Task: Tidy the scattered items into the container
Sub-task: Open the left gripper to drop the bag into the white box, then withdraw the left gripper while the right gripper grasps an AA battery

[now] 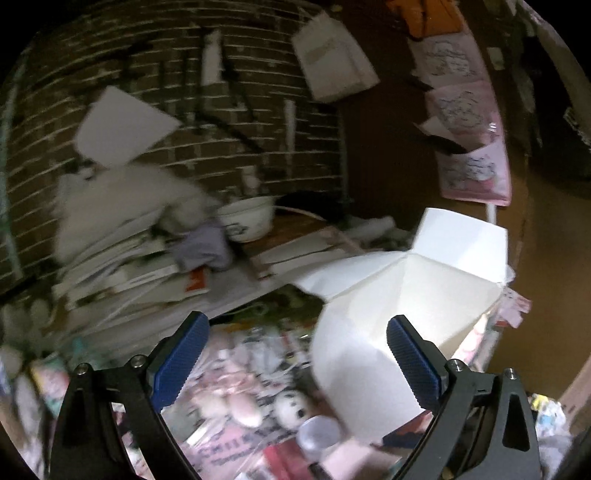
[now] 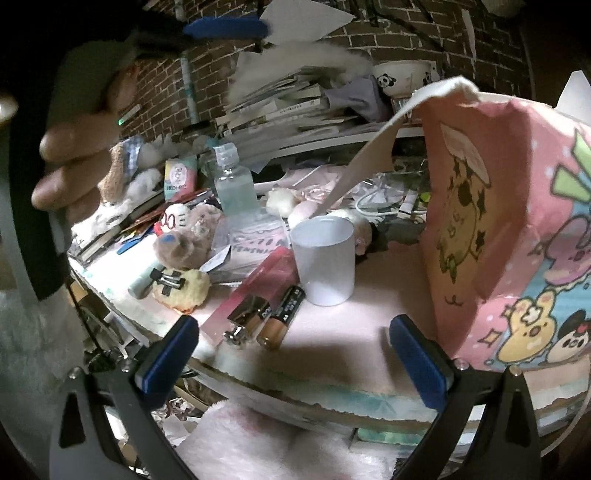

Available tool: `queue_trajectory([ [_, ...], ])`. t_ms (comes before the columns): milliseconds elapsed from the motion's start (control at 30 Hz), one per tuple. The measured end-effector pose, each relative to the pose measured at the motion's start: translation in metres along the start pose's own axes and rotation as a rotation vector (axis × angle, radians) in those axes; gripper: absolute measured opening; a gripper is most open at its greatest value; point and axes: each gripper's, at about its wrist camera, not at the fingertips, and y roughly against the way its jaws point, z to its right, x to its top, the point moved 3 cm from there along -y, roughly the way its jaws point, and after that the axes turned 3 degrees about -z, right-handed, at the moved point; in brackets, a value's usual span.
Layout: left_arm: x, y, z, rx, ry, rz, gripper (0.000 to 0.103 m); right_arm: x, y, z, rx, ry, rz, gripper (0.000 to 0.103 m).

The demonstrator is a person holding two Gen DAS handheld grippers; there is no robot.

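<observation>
The container, a pink cartoon-printed box [image 2: 517, 221], stands at the table's right with its flaps up. In the left wrist view it shows as white flaps [image 1: 406, 295]. My left gripper [image 1: 295, 321] hovers open and empty over blurred plush toys [image 1: 240, 402], its right finger in front of the box flap. My right gripper [image 2: 293, 323] is open and empty at the table's front edge. Ahead of it lie two batteries [image 2: 280, 314], a pink flat pack [image 2: 258, 288], a white cup [image 2: 325, 262], a binder clip [image 2: 168, 280] on a yellow plush, and a brown bear plush [image 2: 184, 243].
A clear bottle [image 2: 234, 181] stands behind the toys. A stack of books [image 2: 288, 110] and a panda bowl [image 2: 402, 77] sit against the brick wall. A person's hand [image 2: 74, 155] holds the left gripper at the upper left, with its blue pad [image 2: 225, 27] showing. White fluffy fabric [image 2: 277, 443] lies below the table edge.
</observation>
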Motion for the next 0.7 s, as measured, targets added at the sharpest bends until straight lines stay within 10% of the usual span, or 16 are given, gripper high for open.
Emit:
queue_trajectory([
  [333,-0.059,0.043,-0.053,0.141,0.128,0.027,0.096,0.000,0.002,-0.007,-0.015,0.016,0.007,0.078],
  [467,-0.088,0.051,-0.075,0.181,0.180,0.029,0.096,0.000,0.001,-0.007,-0.038,0.015,-0.001,0.044],
  [700,-0.111,0.048,-0.091,0.187,0.226,0.002,0.096,-0.002,-0.013,-0.010,-0.058,0.012,-0.038,0.037],
])
